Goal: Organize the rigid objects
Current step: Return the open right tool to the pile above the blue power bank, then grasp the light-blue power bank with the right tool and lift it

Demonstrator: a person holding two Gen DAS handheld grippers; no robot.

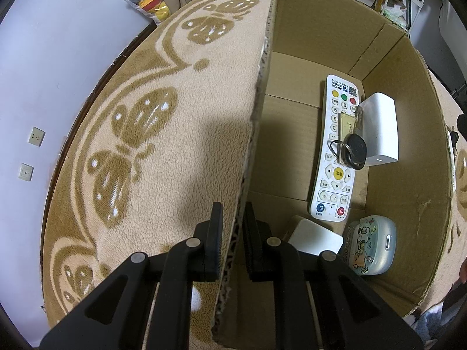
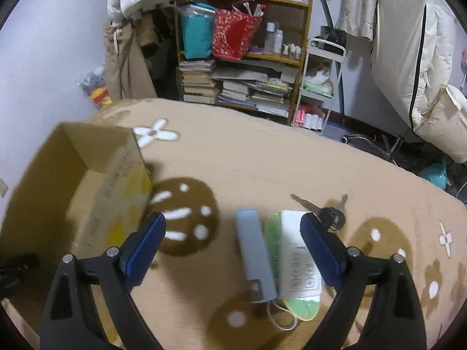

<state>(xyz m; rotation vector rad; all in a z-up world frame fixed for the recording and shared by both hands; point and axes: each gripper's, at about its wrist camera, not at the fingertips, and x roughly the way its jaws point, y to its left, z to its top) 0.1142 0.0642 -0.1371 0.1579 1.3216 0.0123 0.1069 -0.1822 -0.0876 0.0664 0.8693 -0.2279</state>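
My left gripper (image 1: 233, 221) is shut on the near wall of the cardboard box (image 1: 256, 122), one finger outside and one inside. In the box lie a white remote (image 1: 335, 151), a key ring with a black fob (image 1: 351, 145), a white power bank (image 1: 381, 128), a white flat device (image 1: 315, 237) and a cartoon-printed case (image 1: 369, 245). My right gripper (image 2: 233, 233) is open and empty above the blanket. Between its fingers lie a grey-blue power bank (image 2: 255, 256), a white remote (image 2: 297, 256) on a green item (image 2: 273, 239), and keys (image 2: 327, 214). The box (image 2: 96, 192) stands to its left.
A tan blanket with brown patterns (image 2: 262, 157) covers the surface. A cluttered bookshelf (image 2: 242, 58) and a white cart (image 2: 321, 73) stand behind it, with clothes hanging on the right. The wall with sockets (image 1: 36, 135) is on the left.
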